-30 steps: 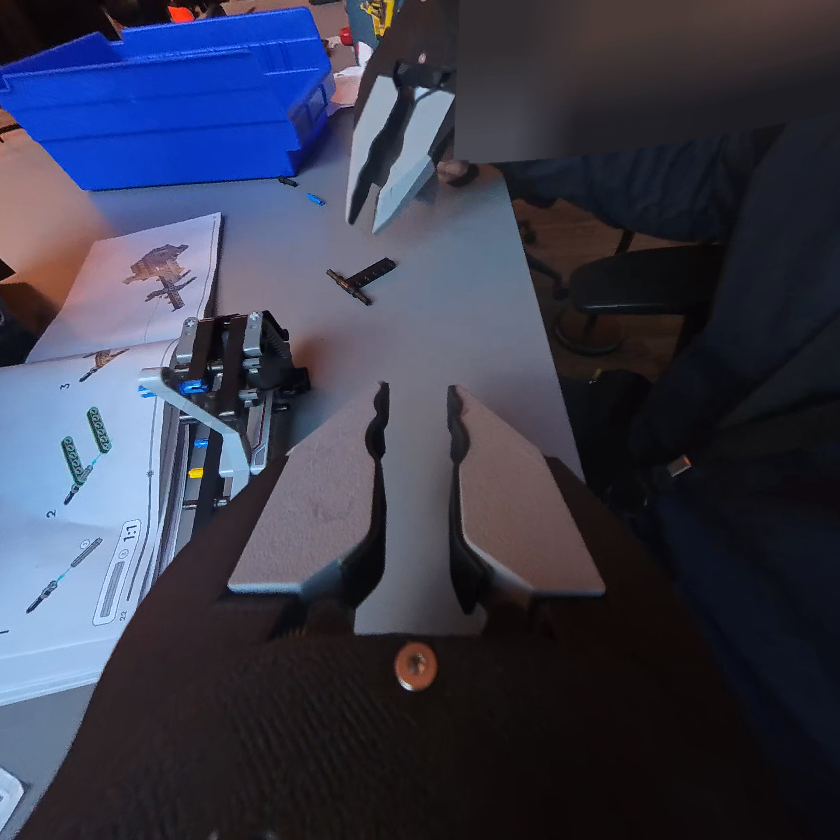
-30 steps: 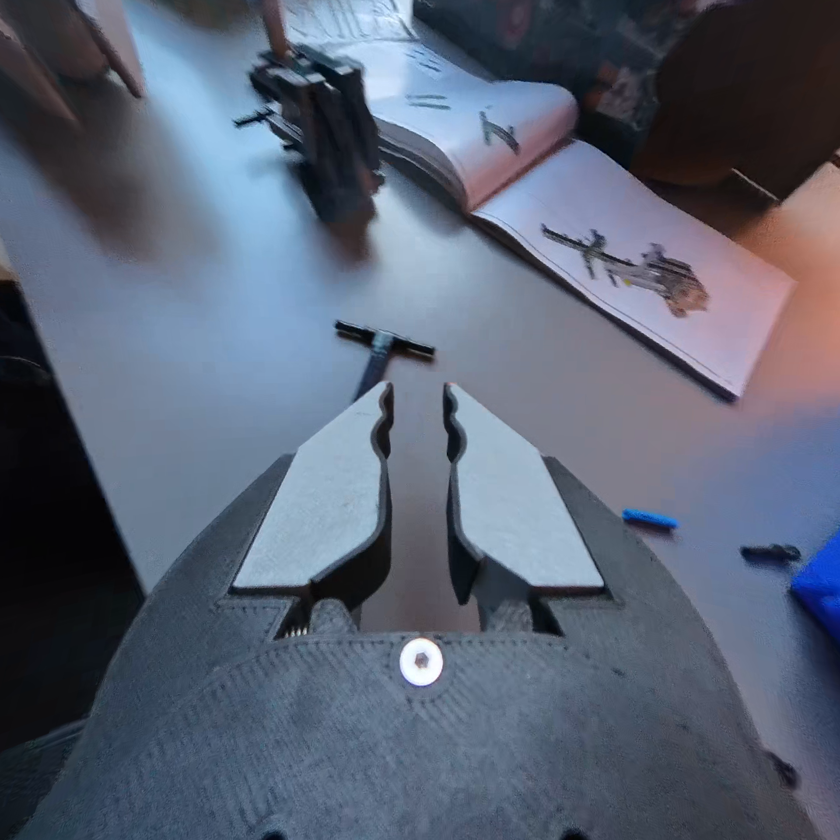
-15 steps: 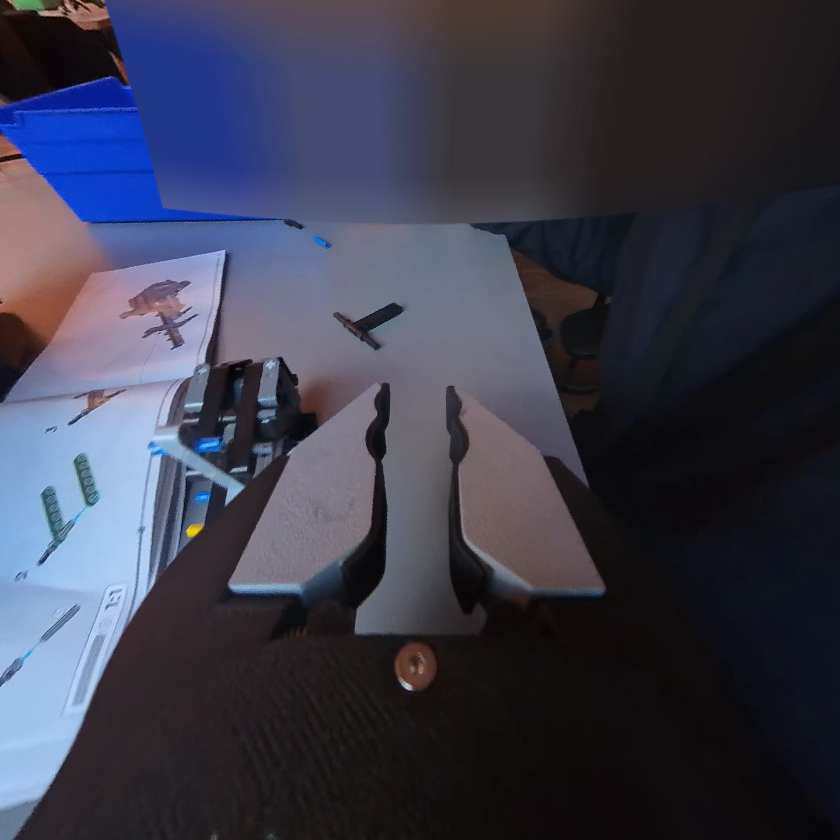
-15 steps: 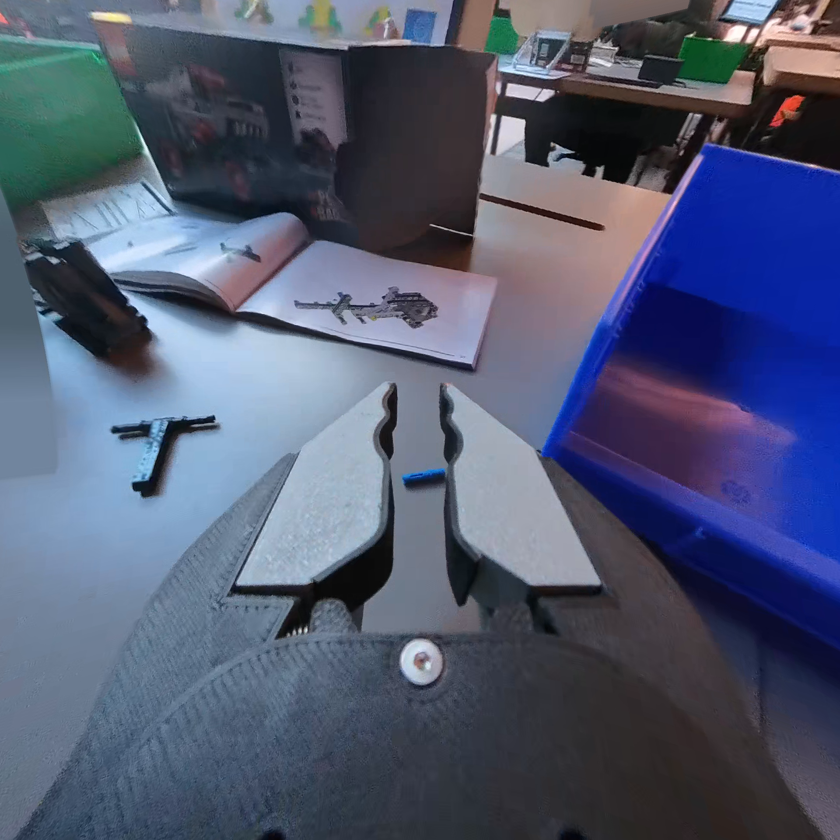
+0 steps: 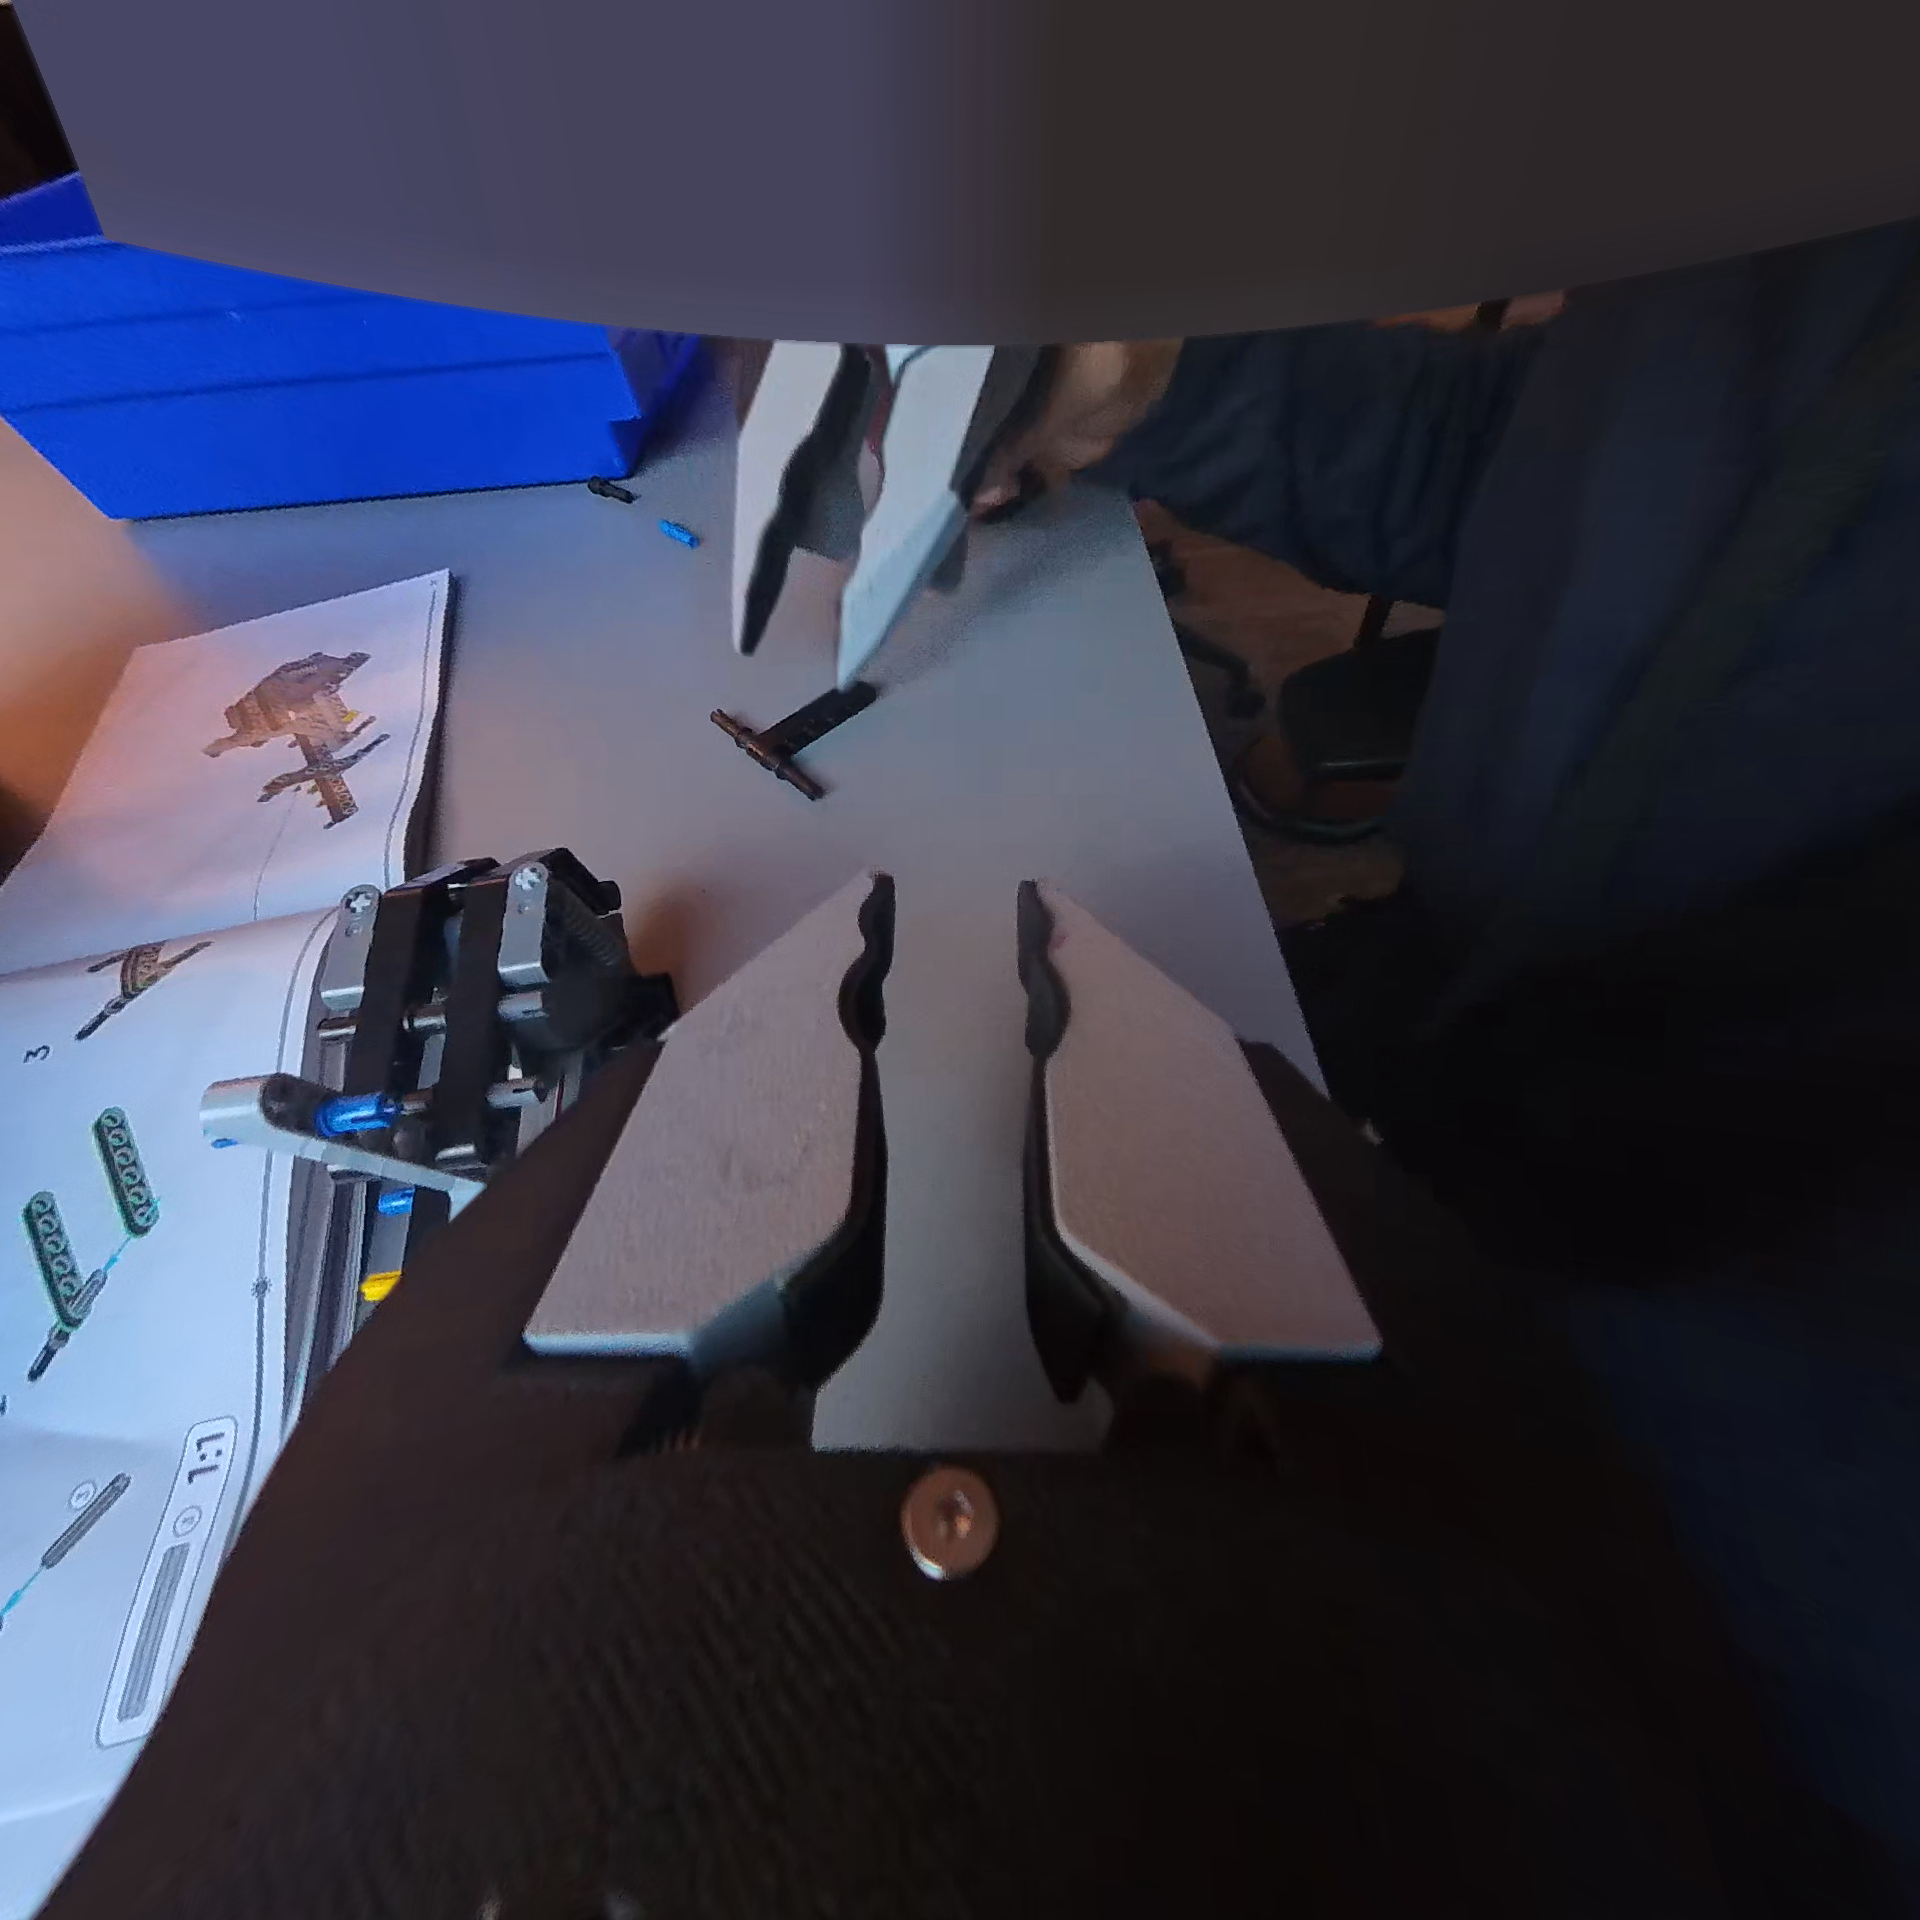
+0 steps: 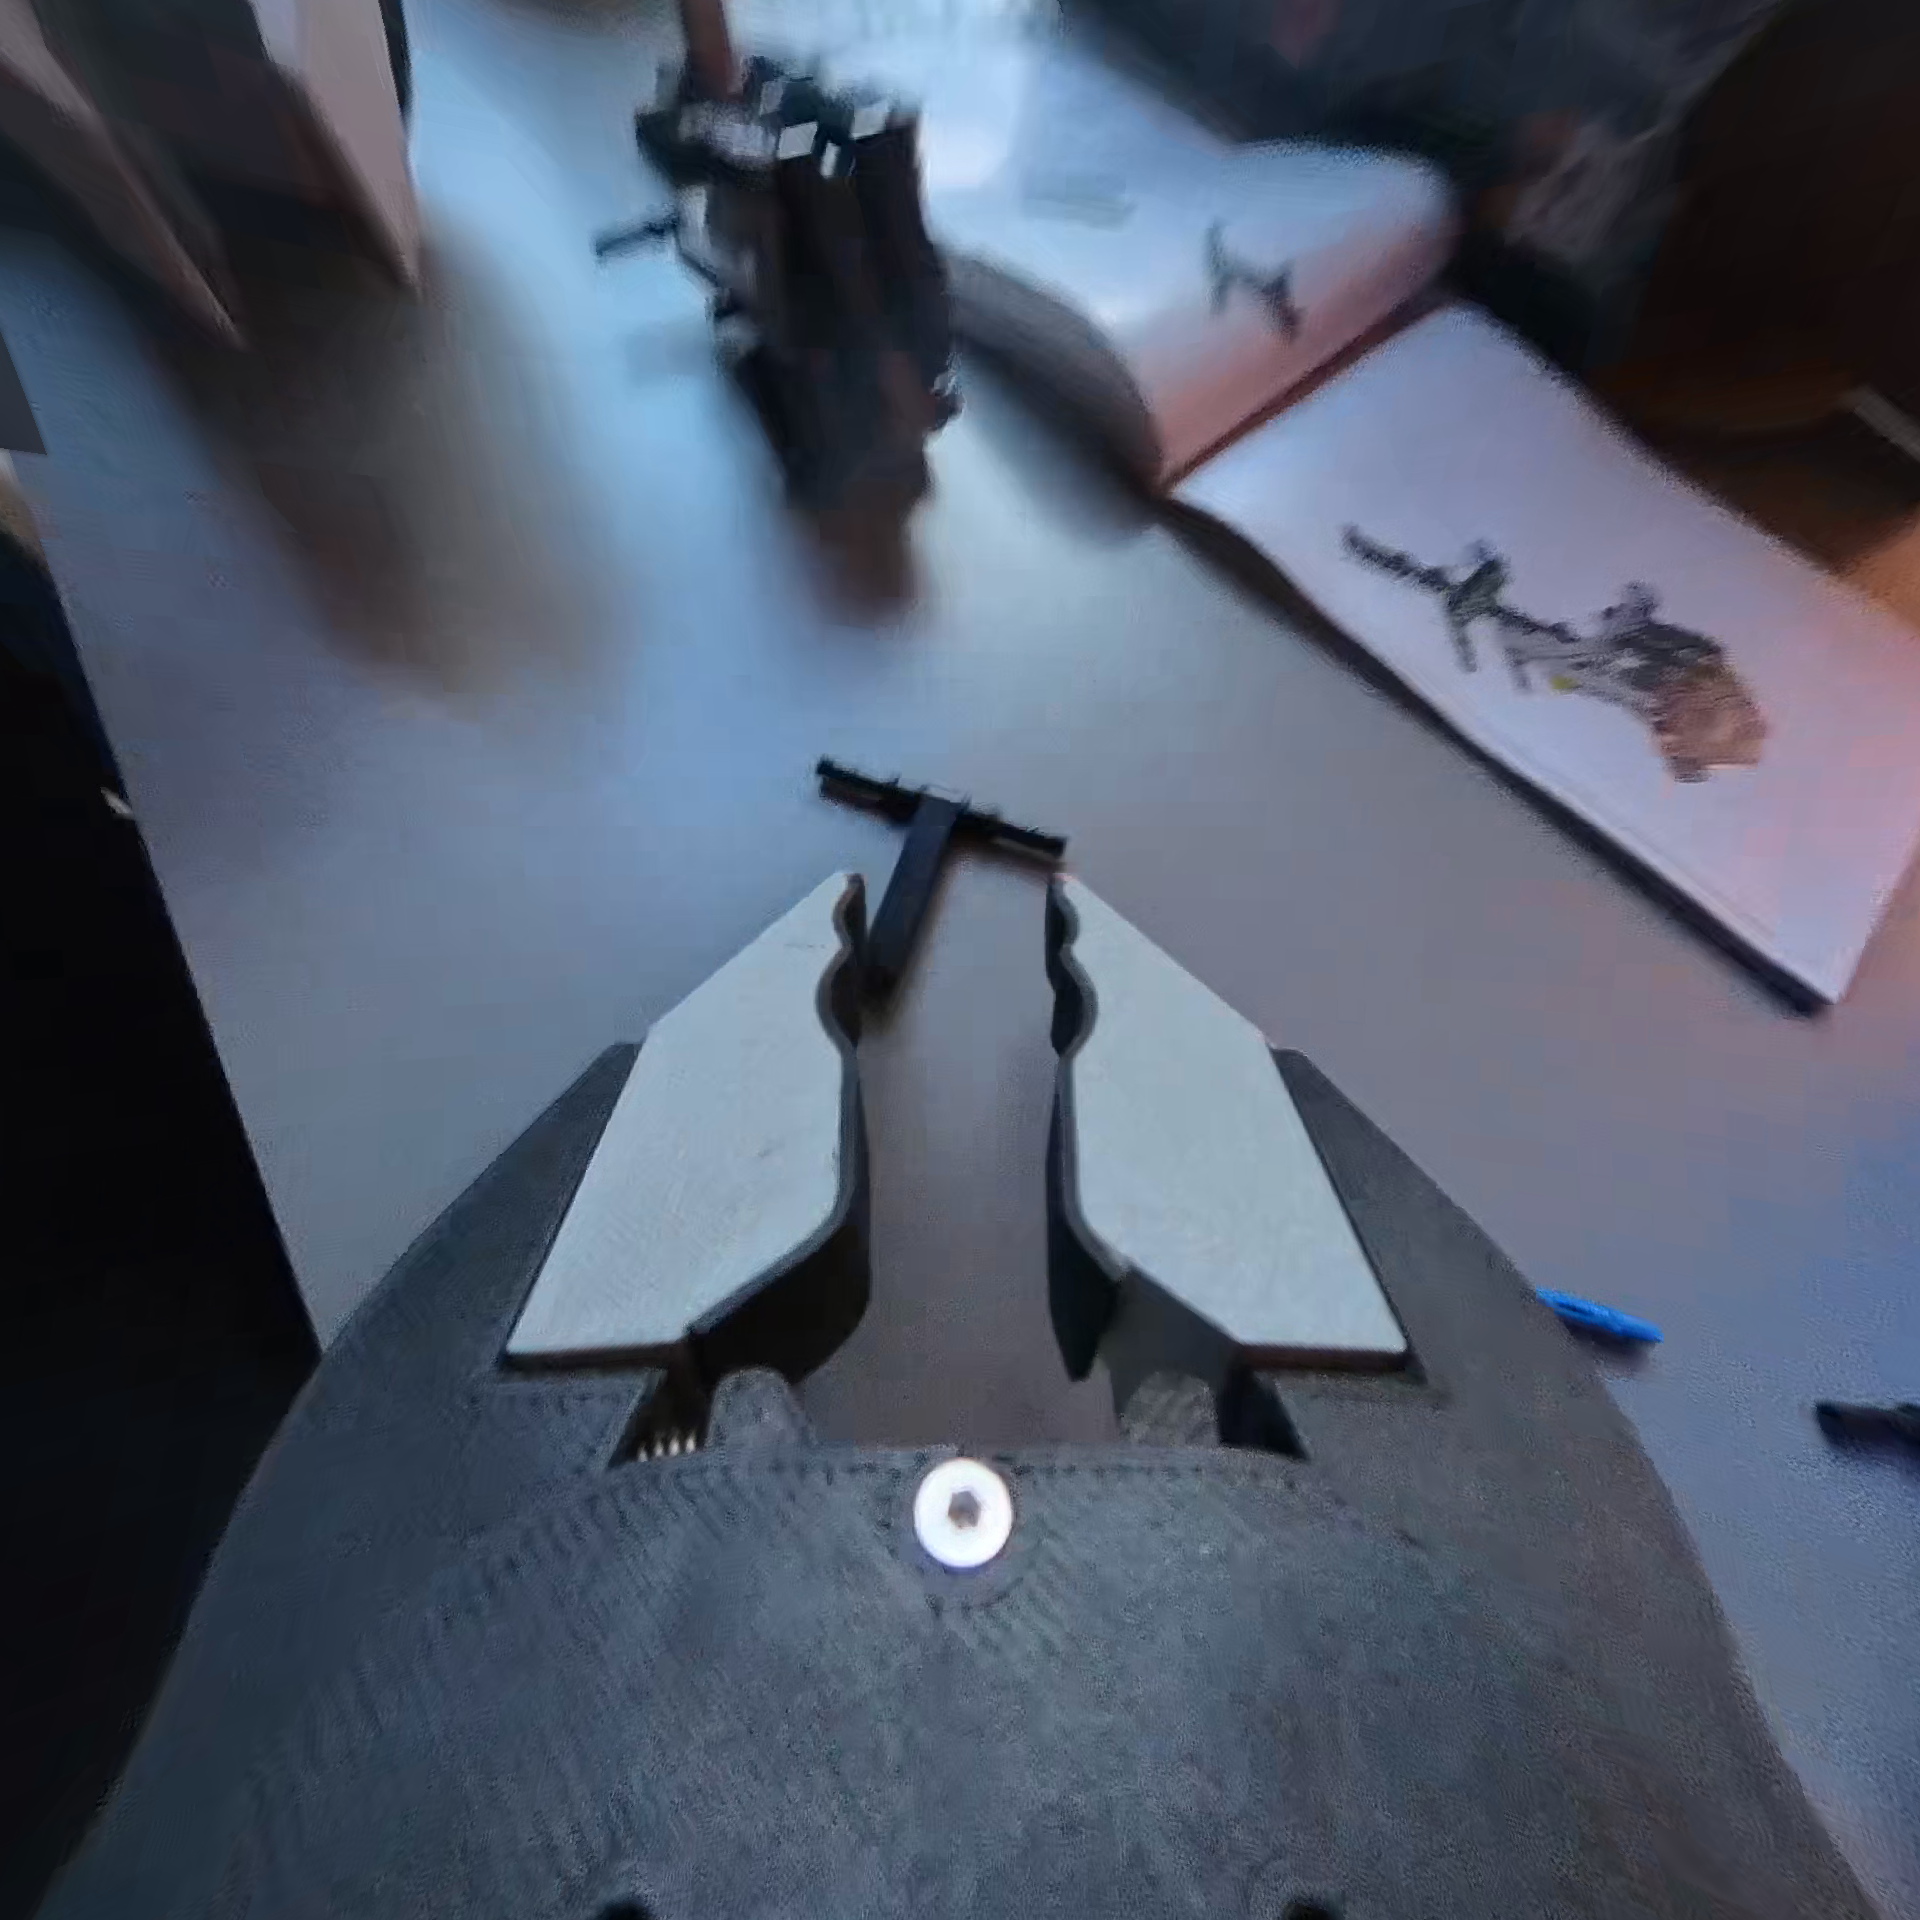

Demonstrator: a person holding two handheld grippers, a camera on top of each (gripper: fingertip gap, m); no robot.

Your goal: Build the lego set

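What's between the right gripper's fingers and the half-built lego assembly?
In the right wrist view, the black T-shaped piece, its stem reaching in between the open right gripper fingers. Beyond it, bare grey table up to the assembly.

Grey table (image 5: 1039,727) carries booklet (image 5: 260,748), lego assembly (image 5: 468,1008), T-shaped piece (image 6: 925,842), bin (image 5: 312,395).

T-piece (image 6: 930,862) between gripper (image 6: 951,894) fingers, model (image 6: 821,301) beyond

Blue bin (image 5: 312,416) (perhaps plastic), chair (image 5: 1351,707).
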